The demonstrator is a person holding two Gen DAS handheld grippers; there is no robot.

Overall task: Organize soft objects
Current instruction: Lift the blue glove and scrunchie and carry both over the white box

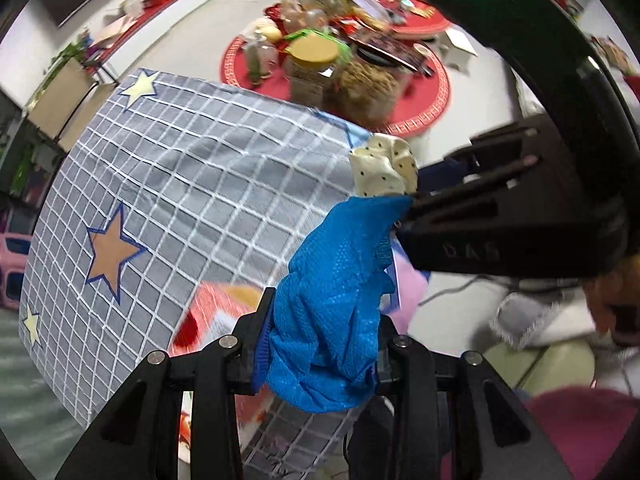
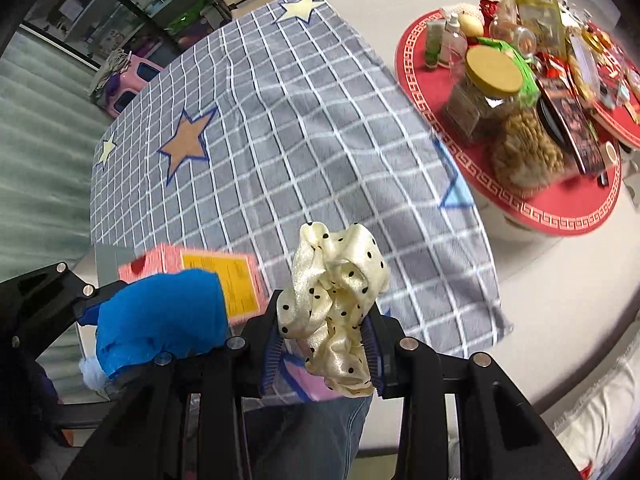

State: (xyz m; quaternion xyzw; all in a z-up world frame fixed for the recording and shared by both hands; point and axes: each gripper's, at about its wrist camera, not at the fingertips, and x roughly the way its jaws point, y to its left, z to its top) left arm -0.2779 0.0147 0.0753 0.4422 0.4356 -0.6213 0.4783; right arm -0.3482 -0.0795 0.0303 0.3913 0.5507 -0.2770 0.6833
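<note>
Placement looks like the step in hand: both grippers are loaded and held above the grey checked cloth (image 2: 304, 128) with stars, which covers a raised flat surface and seems the likely sorting spot. To do it well, each soft piece should be brought low over a bare patch of the cloth before the fingers part, since light fabric dropped from height lands crumpled and can slide. Setting the two pieces well apart, and clear of the pink box (image 2: 208, 276) at the near edge, would keep them from tangling. Releasing one side at a time also helps, because the two tools are close together now and the fabrics could catch on each other.

In the left wrist view, the left gripper (image 1: 324, 344) is closed on a blue mesh cloth (image 1: 332, 300); the cloth is bunched between the fingers, bulging above them and sagging below, so only a middle fold is really pinched. In the right wrist view, the right gripper (image 2: 326, 344) is clamped on a cream dotted scrunchie (image 2: 340, 292), which sits squarely between the fingers with loops spilling over the top and hanging underneath. Seen from the left, the scrunchie (image 1: 384, 168) rides just above the blue cloth, the two nearly touching.

Beyond the cloth, a red round tray (image 2: 568, 208) crowded with jars and packets is best avoided, as loose fabric could snag there.
</note>
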